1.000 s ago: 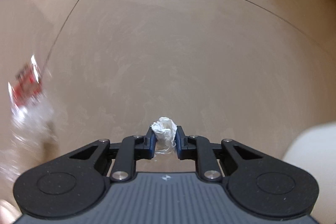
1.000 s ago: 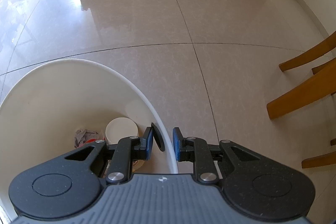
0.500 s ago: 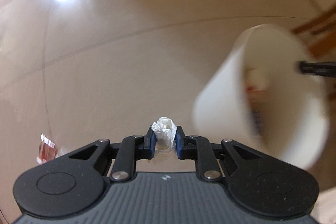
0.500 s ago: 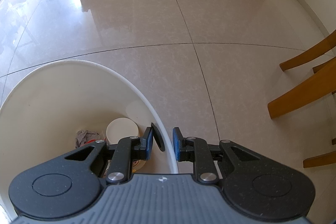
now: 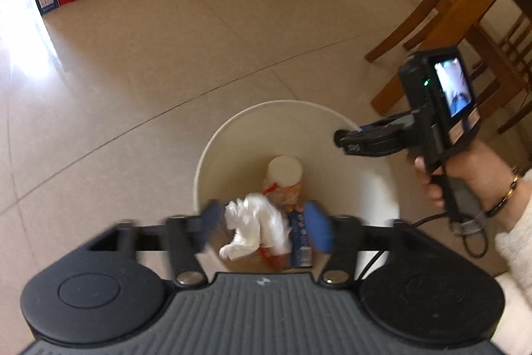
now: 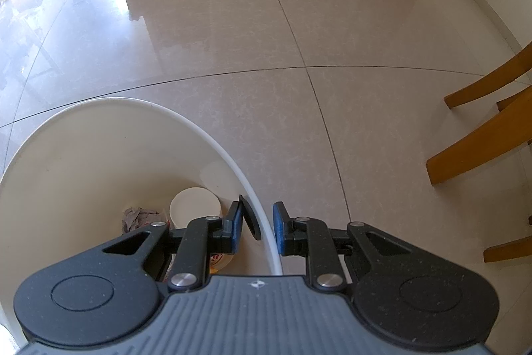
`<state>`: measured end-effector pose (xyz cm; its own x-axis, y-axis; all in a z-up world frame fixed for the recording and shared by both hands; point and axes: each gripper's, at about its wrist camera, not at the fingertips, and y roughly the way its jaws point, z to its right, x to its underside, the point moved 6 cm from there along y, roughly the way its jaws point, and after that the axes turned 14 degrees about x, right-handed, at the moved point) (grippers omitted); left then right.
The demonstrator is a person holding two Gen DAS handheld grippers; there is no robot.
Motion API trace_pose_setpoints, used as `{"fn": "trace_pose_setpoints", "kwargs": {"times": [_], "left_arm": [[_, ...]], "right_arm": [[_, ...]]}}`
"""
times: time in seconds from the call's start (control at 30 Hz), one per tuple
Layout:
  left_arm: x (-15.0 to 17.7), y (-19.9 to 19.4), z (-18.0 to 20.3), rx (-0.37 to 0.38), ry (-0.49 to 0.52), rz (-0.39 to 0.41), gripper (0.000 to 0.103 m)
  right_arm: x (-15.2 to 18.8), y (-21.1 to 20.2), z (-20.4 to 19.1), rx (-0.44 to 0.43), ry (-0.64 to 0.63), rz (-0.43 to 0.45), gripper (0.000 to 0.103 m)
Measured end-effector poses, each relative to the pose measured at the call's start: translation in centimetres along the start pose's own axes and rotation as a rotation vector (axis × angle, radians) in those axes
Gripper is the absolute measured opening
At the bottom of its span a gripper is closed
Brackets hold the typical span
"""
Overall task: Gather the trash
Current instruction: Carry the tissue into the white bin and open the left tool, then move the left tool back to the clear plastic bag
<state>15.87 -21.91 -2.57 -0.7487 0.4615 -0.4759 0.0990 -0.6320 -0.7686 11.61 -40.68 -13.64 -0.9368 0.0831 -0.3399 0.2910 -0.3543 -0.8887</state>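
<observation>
Left wrist view: your left gripper (image 5: 262, 230), a second ago pinching the crumpled tissue (image 5: 252, 228) over bare floor, had spread wide above the white bin (image 5: 229, 135); the tissue hung loose between its fingers, over the paper cup (image 5: 284, 170) inside. Drop judged under way. Beyond, your right gripper (image 6: 257, 228) stayed clamped on the bin's rim.

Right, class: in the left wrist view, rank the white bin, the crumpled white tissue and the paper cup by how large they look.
1. white bin
2. crumpled white tissue, though it is nearer the camera, between the open fingers of the left gripper, so its rank over the cup is unsure
3. paper cup
</observation>
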Motion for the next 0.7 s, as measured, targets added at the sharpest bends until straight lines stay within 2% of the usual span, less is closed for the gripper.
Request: {"fn": "trace_pose_setpoints", "kwargs": {"times": [0.07,0.13,0.2,0.43,0.53,0.63,0.7], "left_arm": [[0.1,0.2,-0.2,-0.002,0.007,0.013,0.073],[0.1,-0.1,-0.5,-0.017,0.011,0.019,0.083],[0.1,-0.9,-1.1,-0.044,-0.002,0.039,0.084],[2.4,-2.6,-7.4,-0.158,-0.104,0.074,0.09],[4.9,-3.2,-11.9,-0.21,-0.2,0.074,0.09],[8.7,-3.4,-17.1,-0.228,-0.355,0.068,0.09],[11.7,-3.4,-20.7,-0.267,-0.451,0.072,0.09]], "right_arm": [[0.0,0.0,0.0,-0.001,0.0,0.0,0.023],[0.0,0.1,0.0,0.001,-0.002,0.001,0.023],[0.1,0.1,0.0,0.001,-0.002,0.001,0.023],[0.1,0.0,-0.2,0.003,-0.006,0.003,0.023],[0.1,0.0,-0.3,0.004,-0.007,0.003,0.023],[0.2,0.0,-0.3,0.004,-0.008,0.003,0.023],[0.2,0.0,-0.3,0.005,-0.009,0.004,0.023]]}}
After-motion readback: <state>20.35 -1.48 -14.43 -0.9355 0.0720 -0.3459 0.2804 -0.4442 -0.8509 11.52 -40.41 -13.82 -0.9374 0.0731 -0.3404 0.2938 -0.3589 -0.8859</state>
